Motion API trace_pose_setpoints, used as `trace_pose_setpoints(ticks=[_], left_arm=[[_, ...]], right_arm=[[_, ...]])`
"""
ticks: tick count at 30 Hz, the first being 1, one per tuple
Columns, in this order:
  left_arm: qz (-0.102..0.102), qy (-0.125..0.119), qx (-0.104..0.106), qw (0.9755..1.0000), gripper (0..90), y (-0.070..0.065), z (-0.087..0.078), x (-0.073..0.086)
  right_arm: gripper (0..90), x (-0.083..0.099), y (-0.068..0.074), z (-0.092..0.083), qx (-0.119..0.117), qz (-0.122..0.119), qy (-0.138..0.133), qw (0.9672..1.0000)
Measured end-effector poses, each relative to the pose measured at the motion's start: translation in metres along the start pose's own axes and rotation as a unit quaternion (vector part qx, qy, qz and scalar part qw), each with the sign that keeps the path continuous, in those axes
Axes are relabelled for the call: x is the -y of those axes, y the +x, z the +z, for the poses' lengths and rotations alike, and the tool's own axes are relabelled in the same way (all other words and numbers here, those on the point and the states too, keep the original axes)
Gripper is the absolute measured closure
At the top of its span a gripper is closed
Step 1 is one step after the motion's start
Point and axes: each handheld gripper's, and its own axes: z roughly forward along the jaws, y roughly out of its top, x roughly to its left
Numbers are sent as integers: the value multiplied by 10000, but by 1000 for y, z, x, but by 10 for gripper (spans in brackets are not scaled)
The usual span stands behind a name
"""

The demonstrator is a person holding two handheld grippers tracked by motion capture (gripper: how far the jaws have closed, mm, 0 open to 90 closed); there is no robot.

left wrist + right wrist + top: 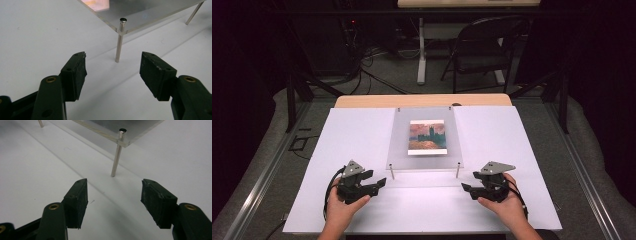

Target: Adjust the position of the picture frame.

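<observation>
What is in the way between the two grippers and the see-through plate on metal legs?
Nothing visible. The left gripper and right gripper, both open and holding nothing, face the clear plate across bare white board. The corner legs stand just ahead.

A picture (427, 136) lies on a legged plate (402, 150) mid-worktop (352, 130), towards the far edge; both tongs (381, 183) (466, 189) flank its near corners.

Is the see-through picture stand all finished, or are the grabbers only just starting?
Looks like an early or in-between moment. Done: the clear plate stands on thin metal posts with a picture lying on it. In hand: nothing; the left gripper and right gripper are open, each facing a front post, touching nothing. Probably left: gripping those posts or the plate.
</observation>
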Motion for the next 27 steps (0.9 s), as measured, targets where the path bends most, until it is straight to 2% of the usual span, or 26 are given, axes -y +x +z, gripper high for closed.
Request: trace_pose_setpoints(ticks=[5,11,18,27], left_arm=[[-157,-3,107,9998,391,4,-9,3],[-335,-64,66,9994,428,11,-15,6],[-324,-37,-184,9993,407,17,-14,10],[-445,-300,-456,9975,345,25,-17,12]], right_arm=[[370,4,-5,-10,45,102,24,9999],[383,11,-16,-18,191,355,-9,9992],[385,14,-18,-16,336,446,-72,9984],[369,16,-22,-15,432,599,-171,9971]])
